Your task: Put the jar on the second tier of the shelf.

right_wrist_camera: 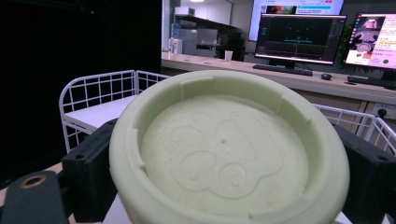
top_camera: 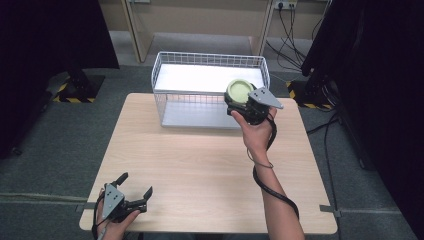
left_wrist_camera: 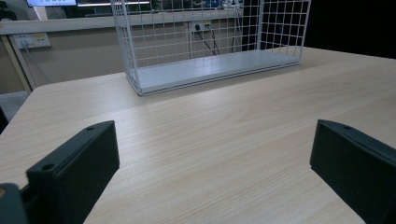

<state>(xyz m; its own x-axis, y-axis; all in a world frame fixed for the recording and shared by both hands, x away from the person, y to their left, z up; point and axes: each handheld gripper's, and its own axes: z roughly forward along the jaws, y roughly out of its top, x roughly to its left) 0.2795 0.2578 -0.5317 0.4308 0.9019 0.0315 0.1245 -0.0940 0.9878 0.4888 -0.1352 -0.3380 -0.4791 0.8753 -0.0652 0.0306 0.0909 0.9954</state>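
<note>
Because the pale green lid [top_camera: 239,90] looks like rigid moulded plastic, light and a little slick, it should handle easily if pinched across its rim, as the right tongs [top_camera: 243,100] do now, jaws pressed on opposite edges. It hangs at the wire basket's [top_camera: 165,67] four o'clock corner, just above the front rim. At the tabletop's [top_camera: 200,165] seven o'clock, the left tongs [top_camera: 135,190] rest spread, holding nothing.
</note>
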